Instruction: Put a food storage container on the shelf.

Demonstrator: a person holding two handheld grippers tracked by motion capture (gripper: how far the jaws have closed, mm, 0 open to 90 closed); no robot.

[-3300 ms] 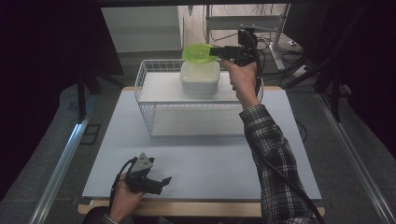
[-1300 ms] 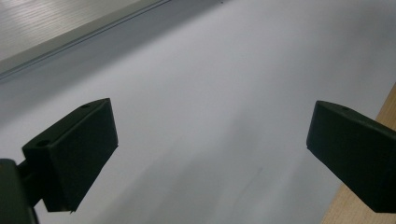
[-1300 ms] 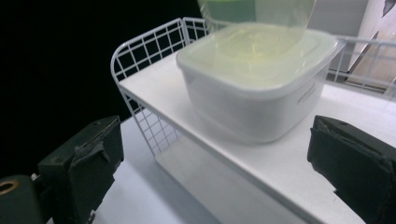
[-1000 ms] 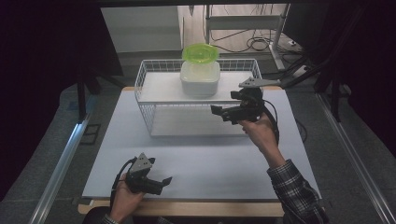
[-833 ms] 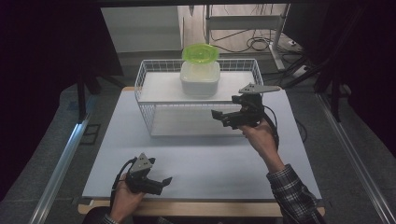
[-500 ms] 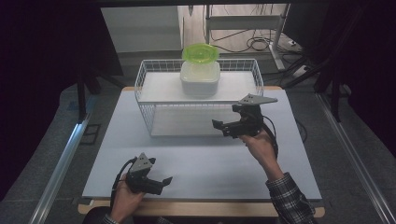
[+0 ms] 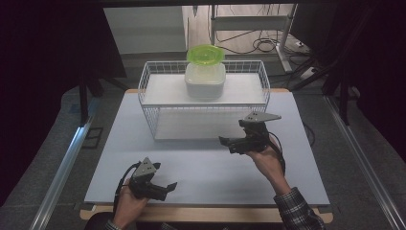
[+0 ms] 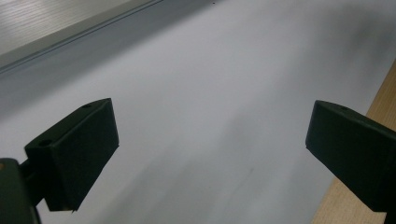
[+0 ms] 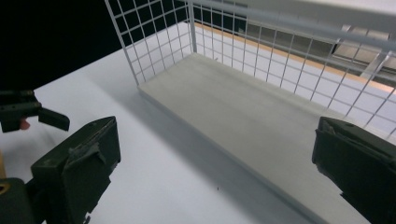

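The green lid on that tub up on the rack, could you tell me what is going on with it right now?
The green lid sits on the white tub, which stands on top of the wire rack. The right gripper hangs open over the table in front of the rack, holding nothing. The left gripper is open too, near the table's front edge.

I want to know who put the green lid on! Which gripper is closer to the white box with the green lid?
Right. The right gripper is just in front of the wire basket holding the white box. The left gripper sits at the table's near edge.
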